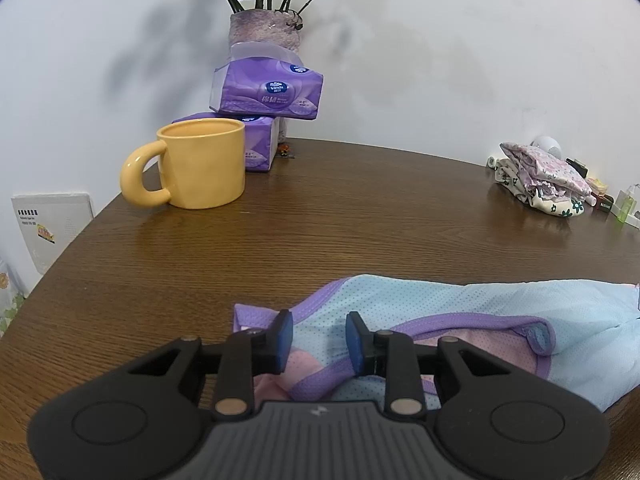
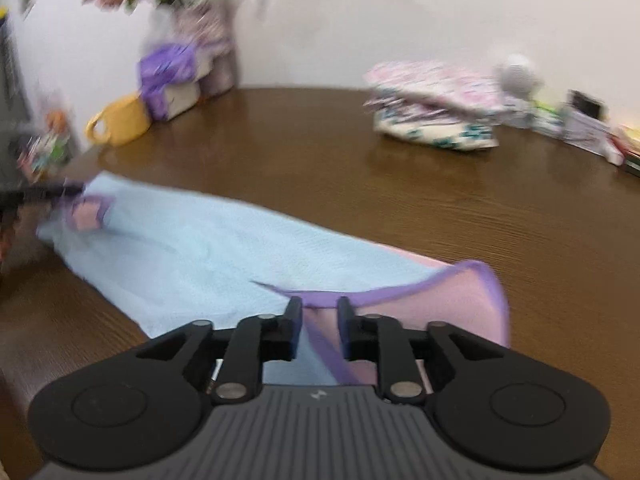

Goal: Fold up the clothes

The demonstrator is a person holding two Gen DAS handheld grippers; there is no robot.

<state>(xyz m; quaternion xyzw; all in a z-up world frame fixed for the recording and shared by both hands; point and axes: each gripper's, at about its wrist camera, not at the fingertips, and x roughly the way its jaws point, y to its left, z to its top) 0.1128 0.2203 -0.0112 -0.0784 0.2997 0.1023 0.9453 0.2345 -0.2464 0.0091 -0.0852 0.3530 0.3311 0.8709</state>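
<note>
A light blue garment (image 1: 460, 300) with purple trim and a pink inside lies flat on the brown wooden table (image 1: 320, 208). My left gripper (image 1: 319, 332) hovers over its left end, blue pads apart, with the fabric lying loose under the gap. In the blurred right wrist view the same garment (image 2: 208, 240) stretches from the far left to the near right, where a pink flap with a purple edge (image 2: 472, 300) is turned up. My right gripper (image 2: 320, 312) stands open at that purple edge, which runs between the fingers without being pinched. The left gripper (image 2: 60, 192) shows dark at the garment's far end.
A yellow mug (image 1: 200, 162), two purple tissue packs (image 1: 268, 92) and a vase of flowers (image 1: 264, 28) stand at the back left by the wall. A pile of folded floral clothes (image 1: 540, 178) and small bottles (image 1: 624, 204) sit at the back right.
</note>
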